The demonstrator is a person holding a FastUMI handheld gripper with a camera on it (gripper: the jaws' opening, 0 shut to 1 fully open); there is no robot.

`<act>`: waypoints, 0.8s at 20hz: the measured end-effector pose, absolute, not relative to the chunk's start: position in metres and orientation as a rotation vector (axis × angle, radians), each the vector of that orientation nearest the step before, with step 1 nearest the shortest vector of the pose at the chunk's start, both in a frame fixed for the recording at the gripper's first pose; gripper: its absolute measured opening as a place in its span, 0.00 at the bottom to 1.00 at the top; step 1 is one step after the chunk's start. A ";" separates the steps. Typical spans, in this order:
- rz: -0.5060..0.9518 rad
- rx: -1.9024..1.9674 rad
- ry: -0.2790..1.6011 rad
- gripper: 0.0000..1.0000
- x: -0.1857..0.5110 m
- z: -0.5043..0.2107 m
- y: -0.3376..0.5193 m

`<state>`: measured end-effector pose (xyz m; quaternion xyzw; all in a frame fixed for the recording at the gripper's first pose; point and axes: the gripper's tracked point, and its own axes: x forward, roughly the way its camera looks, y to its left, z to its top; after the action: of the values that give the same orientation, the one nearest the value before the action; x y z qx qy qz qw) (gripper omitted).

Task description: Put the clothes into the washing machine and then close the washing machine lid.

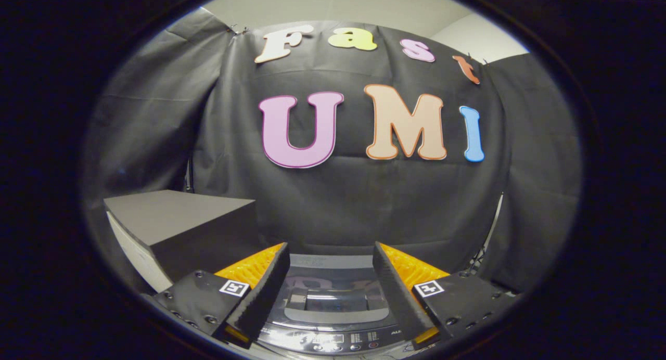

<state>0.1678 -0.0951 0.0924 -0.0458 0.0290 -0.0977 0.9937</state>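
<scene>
The washing machine [333,310] sits below and just ahead of my fingers, seen from above. Its dark glossy lid [333,284] lies flat and closed, with a recessed handle [333,300] in its middle. A strip of buttons, the control panel [341,344], runs along the near edge. My gripper [330,258] hangs over the lid with its fingers wide apart and nothing between them. No clothes are visible.
A dark box with a white side [177,225] stands to the left of the washing machine, rising above the lid level. The black cloth wall [354,204] hangs right behind the machine and wraps around both sides.
</scene>
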 end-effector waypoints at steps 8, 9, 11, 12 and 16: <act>-0.174 -0.070 0.043 0.99 0.099 0.128 -0.068; -0.165 -0.063 0.037 0.99 0.089 0.133 -0.062; -0.152 -0.047 0.019 0.99 0.071 0.144 -0.053; -0.141 -0.038 0.019 0.99 0.062 0.148 -0.048; -0.081 -0.004 0.019 0.98 0.030 0.150 -0.025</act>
<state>0.0301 -0.0251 0.1500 -0.0018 0.0094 -0.0404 0.9991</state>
